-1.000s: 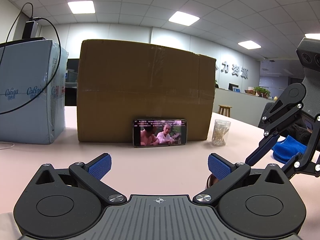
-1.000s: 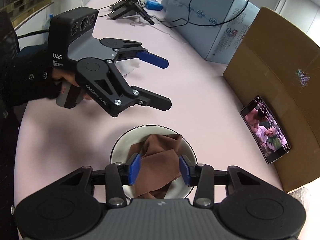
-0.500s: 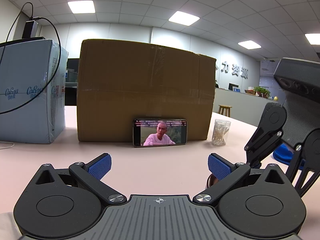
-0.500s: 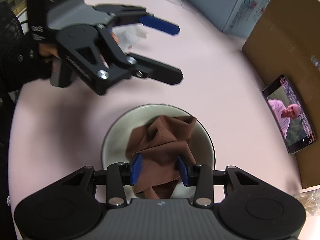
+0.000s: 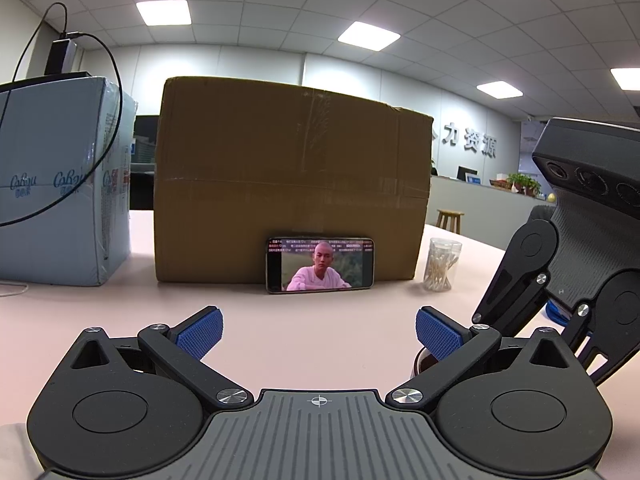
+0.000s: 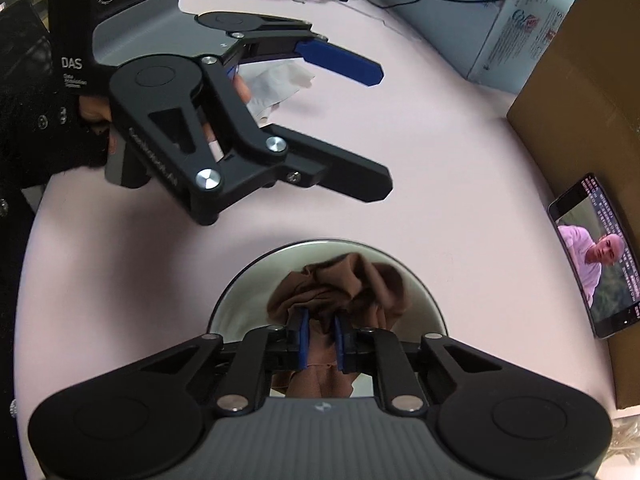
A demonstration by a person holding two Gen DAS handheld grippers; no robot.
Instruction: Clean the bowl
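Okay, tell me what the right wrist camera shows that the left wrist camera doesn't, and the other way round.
Only the right wrist view shows the right gripper shut on the brown cloth inside the bowl, and crumpled tissue.

Only the left wrist view shows the ceiling lights, the jar of cotton swabs and a wooden stool.

Both show the open left gripper, the phone, the cardboard box and the pink table.

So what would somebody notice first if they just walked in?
Probably the crumpled brown cloth in the round white bowl, pinched by the right gripper. Then the glowing phone leaning against the big cardboard box, playing a video.
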